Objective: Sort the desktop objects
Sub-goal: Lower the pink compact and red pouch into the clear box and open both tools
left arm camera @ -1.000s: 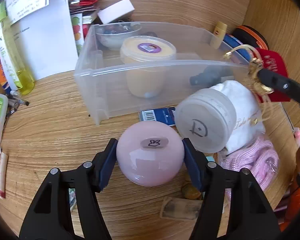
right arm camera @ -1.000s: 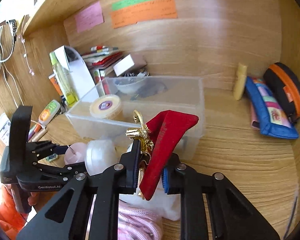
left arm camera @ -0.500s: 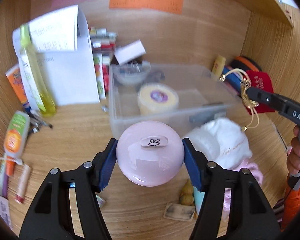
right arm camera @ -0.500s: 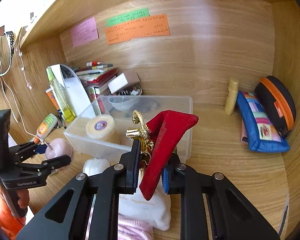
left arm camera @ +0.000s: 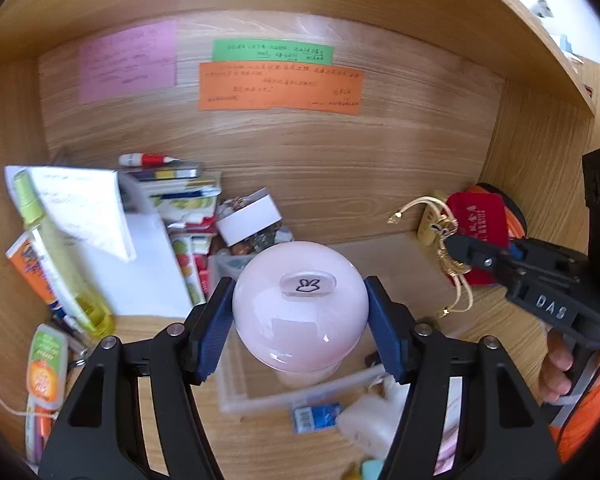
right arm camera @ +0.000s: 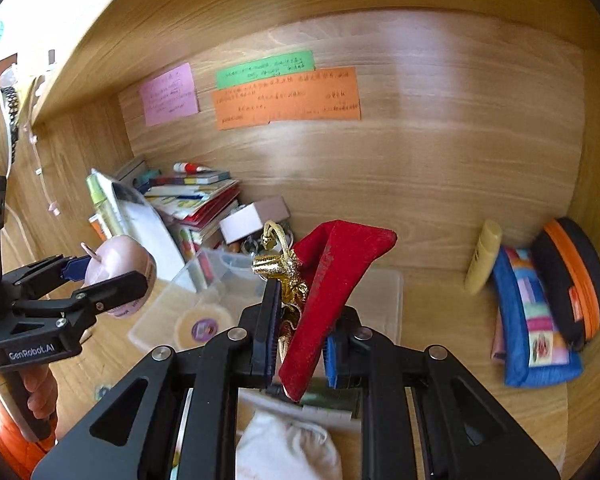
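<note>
I have lifted both loads off the worktop: left tongs clenched on the pink jar above the clear bin, right tongs gripping the red pouch, ready to drop in

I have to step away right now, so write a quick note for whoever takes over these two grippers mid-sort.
Left gripper: shut on the pink round jar, held in the air above the clear plastic bin.
Right gripper: shut on the red velvet pouch with its gold tassel, also held up near the bin.
Done: a yellow-lidded tub already sits in the bin.
Left: set down the jar and the pouch; a white cloth bag and other small items lie on the desk in front of the bin.
</note>
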Demonstrator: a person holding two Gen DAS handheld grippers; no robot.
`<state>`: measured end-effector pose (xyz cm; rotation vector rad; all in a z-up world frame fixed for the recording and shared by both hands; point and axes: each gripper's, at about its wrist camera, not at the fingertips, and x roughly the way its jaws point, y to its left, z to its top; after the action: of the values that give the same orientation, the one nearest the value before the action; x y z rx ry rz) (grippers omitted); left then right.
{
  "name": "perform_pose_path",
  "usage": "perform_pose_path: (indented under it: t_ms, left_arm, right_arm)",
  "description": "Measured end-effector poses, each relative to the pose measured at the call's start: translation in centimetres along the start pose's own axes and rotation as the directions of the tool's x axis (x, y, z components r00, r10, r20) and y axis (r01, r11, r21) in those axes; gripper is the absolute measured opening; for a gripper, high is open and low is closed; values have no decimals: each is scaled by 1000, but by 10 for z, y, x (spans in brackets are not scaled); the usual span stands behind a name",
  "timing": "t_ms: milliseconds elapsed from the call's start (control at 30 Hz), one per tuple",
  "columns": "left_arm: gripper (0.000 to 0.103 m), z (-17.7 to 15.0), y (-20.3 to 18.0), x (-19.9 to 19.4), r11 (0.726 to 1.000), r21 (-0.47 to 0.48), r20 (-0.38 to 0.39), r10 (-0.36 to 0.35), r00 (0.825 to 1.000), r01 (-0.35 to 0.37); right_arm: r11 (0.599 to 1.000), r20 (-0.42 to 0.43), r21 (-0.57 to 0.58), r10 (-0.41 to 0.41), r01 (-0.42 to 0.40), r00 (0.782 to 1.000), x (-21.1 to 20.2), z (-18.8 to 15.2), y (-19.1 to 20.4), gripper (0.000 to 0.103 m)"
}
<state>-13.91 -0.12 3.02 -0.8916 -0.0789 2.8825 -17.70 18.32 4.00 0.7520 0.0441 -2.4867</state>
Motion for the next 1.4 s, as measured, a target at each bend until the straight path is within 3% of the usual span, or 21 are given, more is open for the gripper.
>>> perform_pose_path:
  t_ms: [367, 700, 800, 1033, 1400]
  left_arm:
    - [63, 23, -2, 59, 996, 13, -55, 88, 995, -88]
    - [63, 1, 9, 108, 993, 12, -170, 114, 979, -113]
    - [63, -4, 7, 113, 989, 43, -182, 147, 972, -142]
    - [63, -13, 12, 125, 992, 36, -248, 128, 960, -123]
    - [63, -18, 7, 122, 987, 58, -226, 157, 961, -148]
  right_arm:
    - [999, -83, 52, -6, 10, 997, 56, 6, -18, 16]
    - [997, -234, 75, -18, 37, 972, 100, -25, -36, 16]
    - [997, -253, 69, -19, 38, 967, 105, -29, -35, 16]
    - [998, -255, 15, -60, 66, 965, 105, -32, -28, 20]
    - [995, -287, -55, -99, 87, 953, 113, -40, -12, 20]
